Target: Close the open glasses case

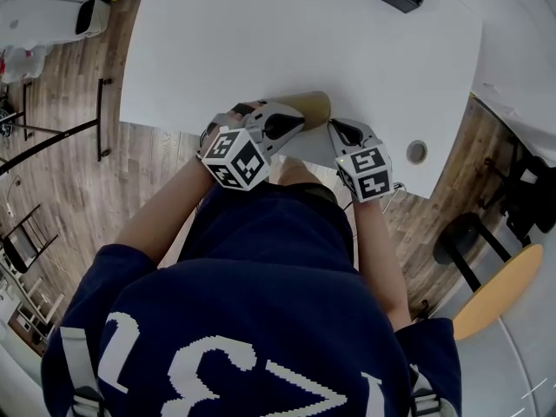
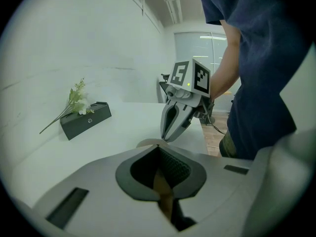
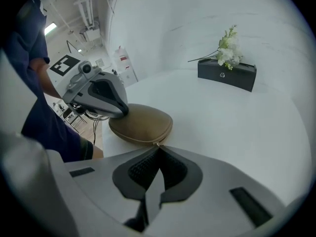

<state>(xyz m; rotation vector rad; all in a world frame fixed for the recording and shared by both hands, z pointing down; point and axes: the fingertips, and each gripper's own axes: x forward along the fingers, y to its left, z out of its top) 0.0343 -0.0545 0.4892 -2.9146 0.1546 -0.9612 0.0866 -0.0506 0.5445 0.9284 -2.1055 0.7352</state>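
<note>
White surface (image 1: 261,42) bears the glasses case (image 3: 140,123) at its near edge. Left gripper (image 2: 159,147) slants down, fingers (image 2: 174,169) clamping the case; right gripper (image 3: 158,148) tilts steeper, fingers (image 3: 142,169) pinching the zipper pull (image 3: 158,143).

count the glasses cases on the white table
1. The tan glasses case lies at the table's near edge, one end clamped in the left gripper, the right gripper at its other end. Another could hardly be hidden.
</note>
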